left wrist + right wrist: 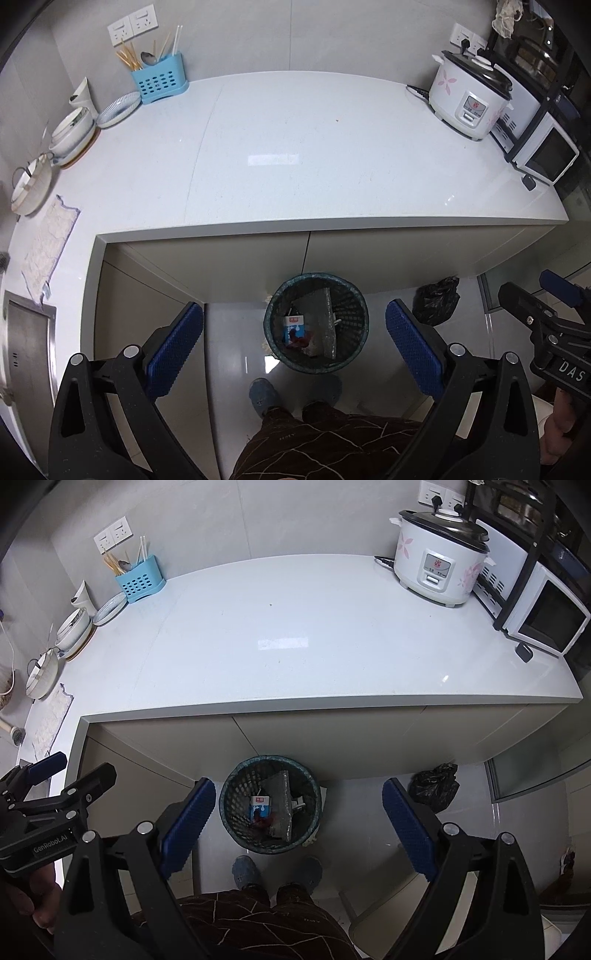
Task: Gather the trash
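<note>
A dark mesh trash bin (275, 314) stands on the floor under the counter's front edge; it also shows in the right wrist view (236, 794). Inside lie a small blue and white milk carton (294, 328) (259, 806) and a crumpled grey plastic wrapper (327, 325) (282, 801). My left gripper (294, 343) is open and empty, held high above the bin. My right gripper (299, 821) is open and empty, also above the bin. Each gripper shows at the edge of the other's view: the right one (546, 321), the left one (55, 786).
The white counter (295, 155) carries a rice cooker (467, 96), a toaster oven (546, 155), a blue utensil holder (159, 79), stacked bowls (72, 133) and a cloth (48, 243). A black bag (437, 301) lies on the floor right of the bin. The person's feet (262, 393) stand before the bin.
</note>
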A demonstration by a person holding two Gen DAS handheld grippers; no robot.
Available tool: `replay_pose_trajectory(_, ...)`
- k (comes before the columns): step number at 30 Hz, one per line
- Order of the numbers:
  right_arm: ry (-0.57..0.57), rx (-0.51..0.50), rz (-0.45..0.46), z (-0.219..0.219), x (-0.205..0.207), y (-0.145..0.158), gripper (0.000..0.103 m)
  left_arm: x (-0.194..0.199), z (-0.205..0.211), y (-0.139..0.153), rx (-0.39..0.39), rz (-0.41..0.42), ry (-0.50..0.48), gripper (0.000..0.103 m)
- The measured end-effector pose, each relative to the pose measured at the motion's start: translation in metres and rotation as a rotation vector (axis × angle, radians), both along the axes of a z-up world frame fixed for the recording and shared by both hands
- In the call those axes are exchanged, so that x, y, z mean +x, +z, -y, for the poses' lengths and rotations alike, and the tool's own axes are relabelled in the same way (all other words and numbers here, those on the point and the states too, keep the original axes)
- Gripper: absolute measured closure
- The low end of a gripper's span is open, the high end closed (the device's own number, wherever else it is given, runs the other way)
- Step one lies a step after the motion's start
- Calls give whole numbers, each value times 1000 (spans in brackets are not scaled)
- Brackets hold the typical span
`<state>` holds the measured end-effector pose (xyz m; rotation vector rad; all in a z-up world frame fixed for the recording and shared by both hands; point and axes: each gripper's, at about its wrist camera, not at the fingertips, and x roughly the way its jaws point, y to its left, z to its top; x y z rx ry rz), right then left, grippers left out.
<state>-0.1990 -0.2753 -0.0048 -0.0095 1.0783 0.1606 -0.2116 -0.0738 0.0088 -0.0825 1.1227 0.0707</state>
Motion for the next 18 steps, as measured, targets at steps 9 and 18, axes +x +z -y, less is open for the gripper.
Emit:
replay_pose_trajectory(9,0,1,-2,1,0,-1,15,1,5,-2,-11,-5,-2,6)
replay_pose_trajectory(18,8,7,-5,0,3,-3,15,5,6,-3,-6,-16,11,6)
